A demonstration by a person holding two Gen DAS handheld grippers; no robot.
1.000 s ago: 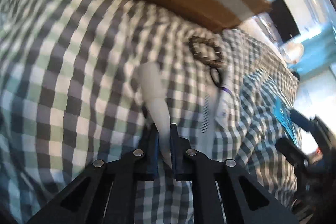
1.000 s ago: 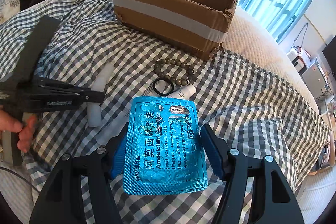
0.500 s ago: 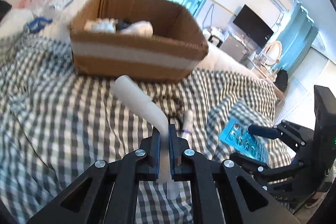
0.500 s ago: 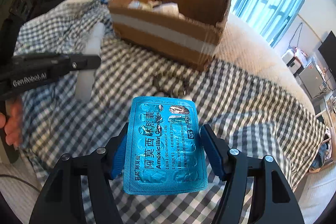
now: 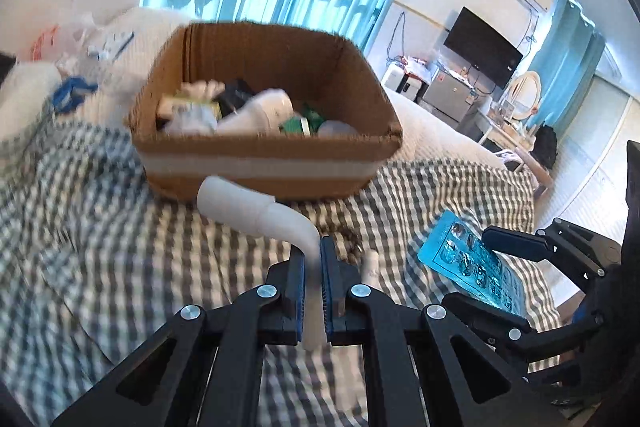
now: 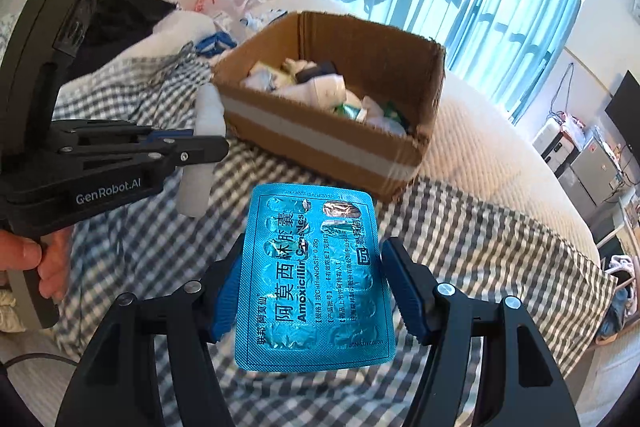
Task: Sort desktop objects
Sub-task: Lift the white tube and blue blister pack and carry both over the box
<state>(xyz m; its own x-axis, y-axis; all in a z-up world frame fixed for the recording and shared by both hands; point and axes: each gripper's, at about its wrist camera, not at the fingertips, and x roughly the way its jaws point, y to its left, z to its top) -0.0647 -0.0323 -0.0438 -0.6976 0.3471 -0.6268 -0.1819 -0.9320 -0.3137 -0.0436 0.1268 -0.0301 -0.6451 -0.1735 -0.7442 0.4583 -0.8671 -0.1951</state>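
My left gripper [image 5: 312, 283] is shut on the flat end of a bent white tube [image 5: 248, 207], held in the air in front of the cardboard box [image 5: 260, 167]. The right wrist view shows that same left gripper [image 6: 208, 147] with the white tube [image 6: 206, 111] standing up beside the box [image 6: 320, 139]. My right gripper [image 6: 314, 267] is shut on the edges of a blue amoxicillin blister pack [image 6: 316, 291], also lifted above the checked blanket. In the left wrist view the right gripper [image 5: 488, 273] and blister pack [image 5: 468, 267] hang at the right. Several items fill the box.
A checked blanket [image 6: 480, 247] covers the bed. A small white tube [image 5: 370, 265] lies on it below the box. Plastic bags [image 5: 72, 39] and dark clothing [image 6: 120, 15] sit behind the box. A hand [image 6: 48, 263] holds the left gripper's handle. Furniture and a TV [image 5: 480, 51] stand far right.
The left gripper has lifted the white tube off the blanket and tilted up, bringing the box's inside into view. The right gripper rose with the blister pack, nearer the box.
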